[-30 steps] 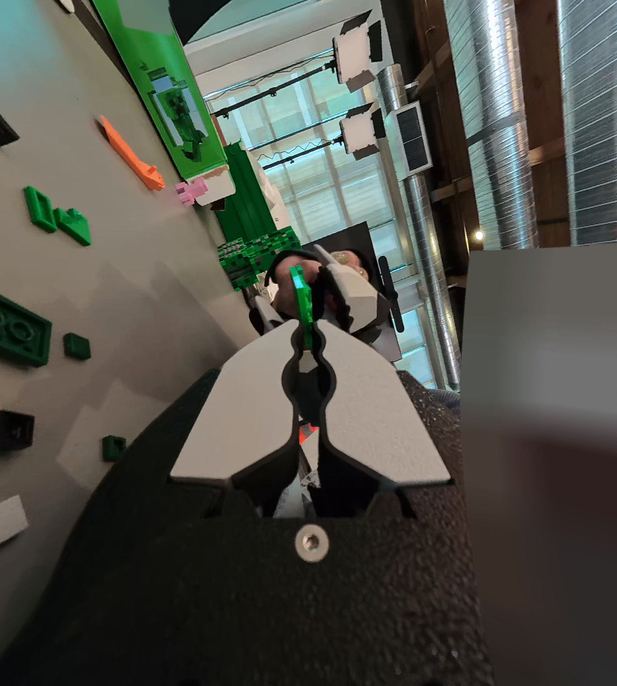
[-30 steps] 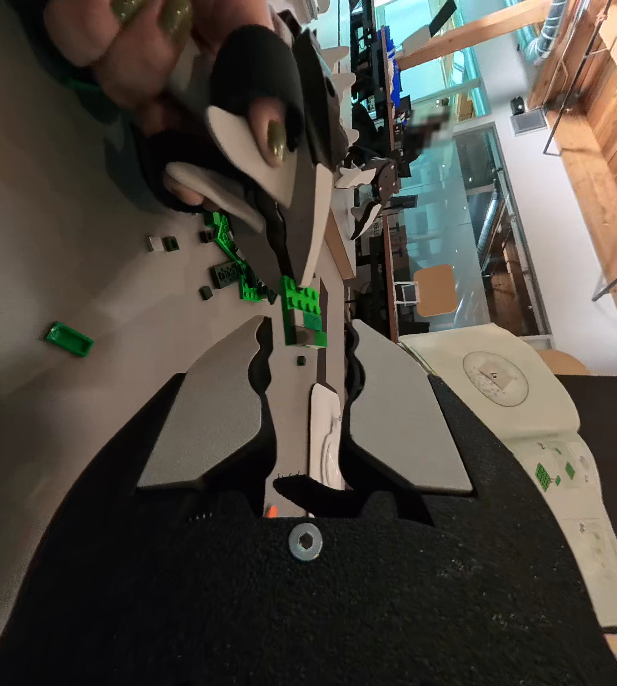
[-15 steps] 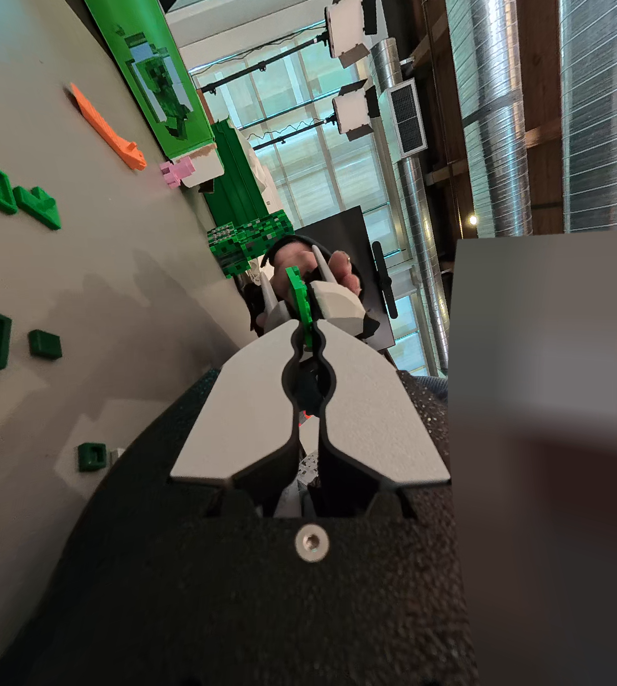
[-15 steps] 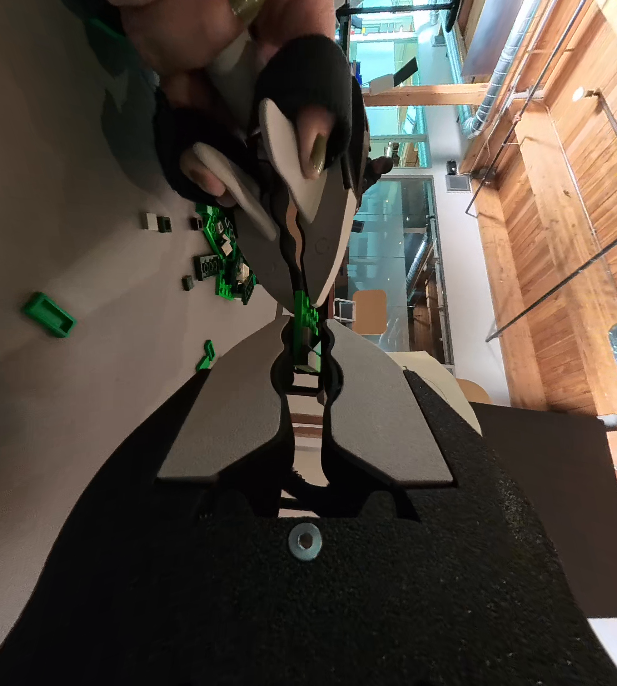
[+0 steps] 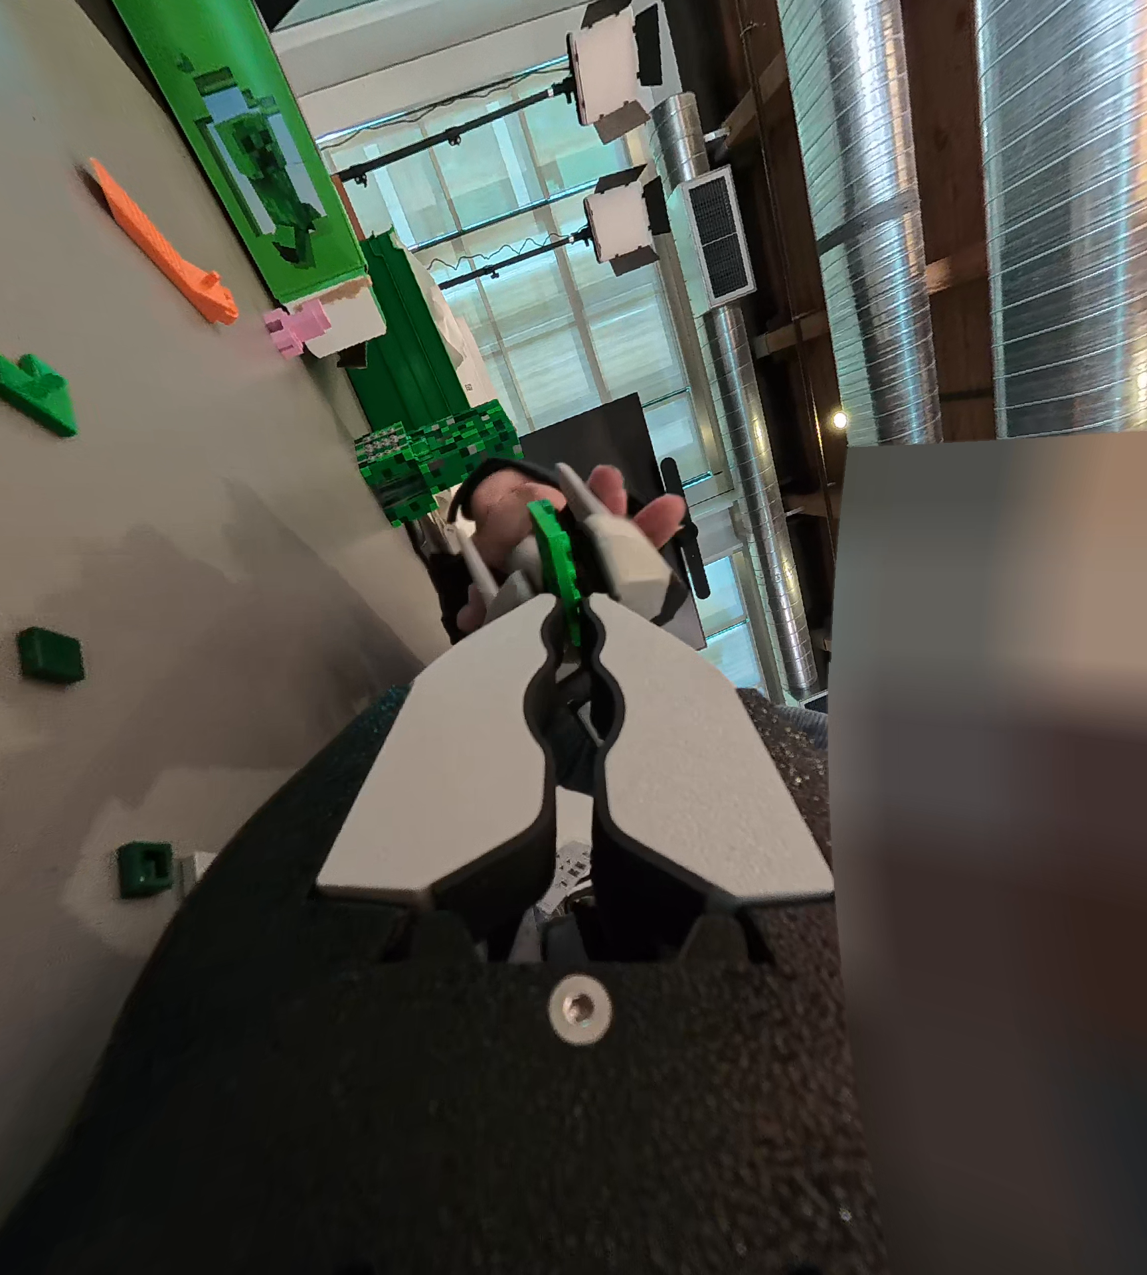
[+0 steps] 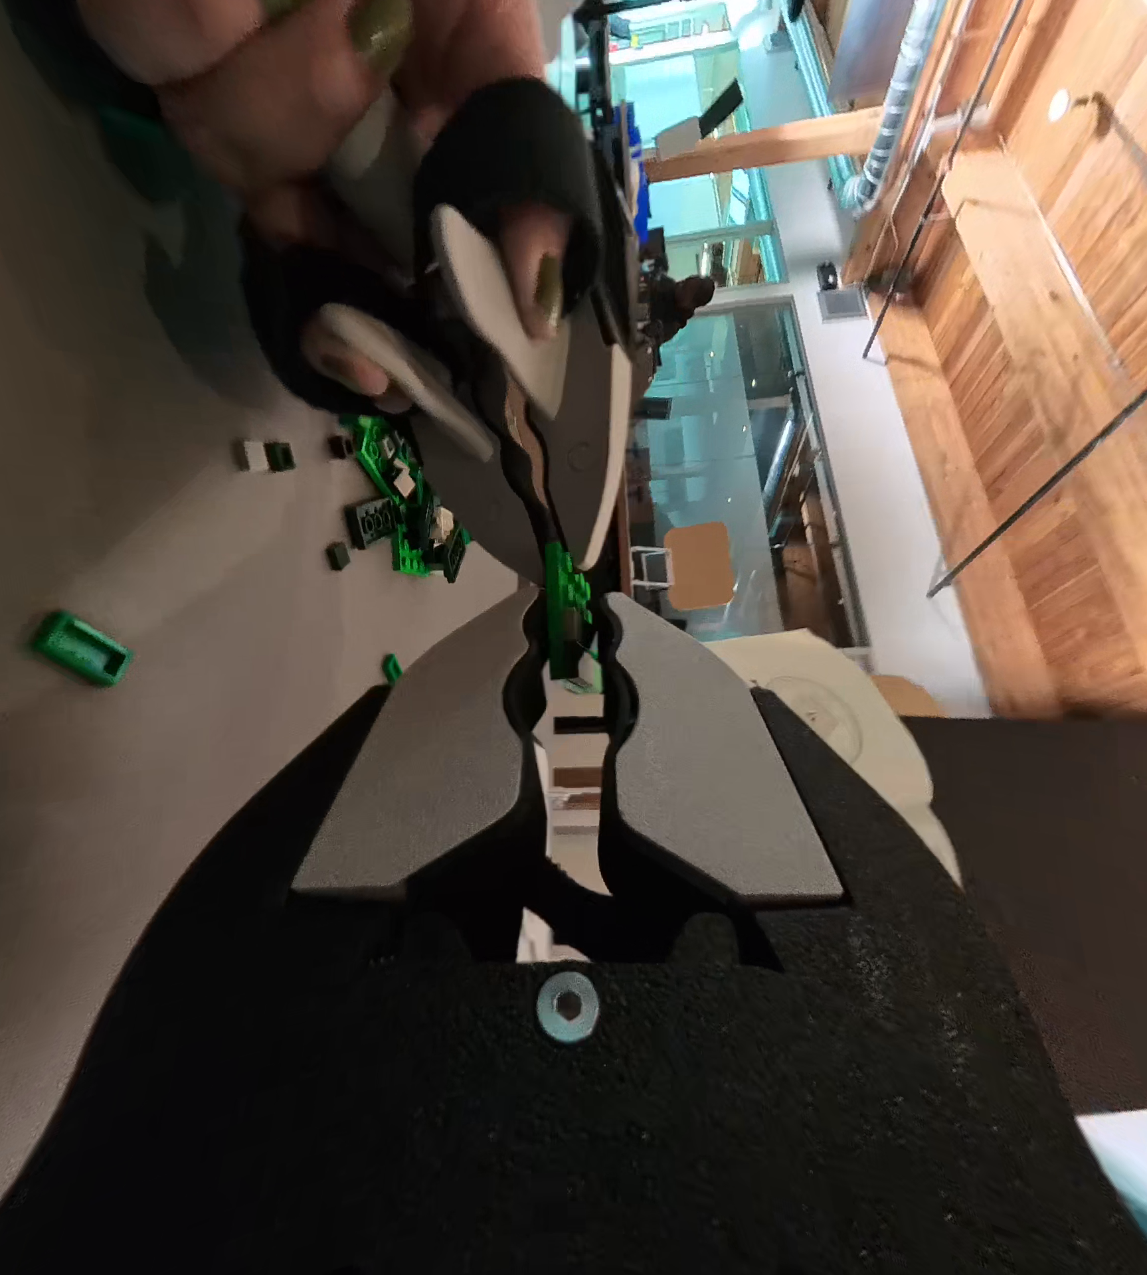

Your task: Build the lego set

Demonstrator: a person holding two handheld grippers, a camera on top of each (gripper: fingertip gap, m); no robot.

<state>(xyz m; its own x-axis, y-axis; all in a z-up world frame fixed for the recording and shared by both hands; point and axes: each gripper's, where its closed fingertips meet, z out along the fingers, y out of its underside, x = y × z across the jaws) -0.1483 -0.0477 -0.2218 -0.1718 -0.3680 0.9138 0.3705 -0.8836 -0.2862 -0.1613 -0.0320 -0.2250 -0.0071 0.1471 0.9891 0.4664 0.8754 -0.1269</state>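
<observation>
In the left wrist view my left gripper (image 5: pixel 570 610) is shut on the edge of a bright green lego plate assembly (image 5: pixel 556 552), held in the air above the grey table (image 5: pixel 142 552). My right gripper (image 5: pixel 550 552) faces it, one finger on each side of the plate, with a hand behind it. In the right wrist view my right gripper (image 6: pixel 569 610) is closed around the same green assembly (image 6: pixel 567 621), which has a small dark piece on it. The left gripper (image 6: pixel 556 545) holds the assembly's far end from above.
On the table are an orange brick separator (image 5: pixel 156 241), a green box (image 5: pixel 246 152), a pink figure (image 5: pixel 294 328), a built green block model (image 5: pixel 432 455) and loose green pieces (image 5: pixel 32 393). The right wrist view shows a pile of pieces (image 6: pixel 412 510), a green frame piece (image 6: pixel 80 648) and an instruction booklet (image 6: pixel 819 697).
My right gripper was open a second ago and has closed around the green assembly held by the left gripper. Both grippers have come together and shifted slightly.
</observation>
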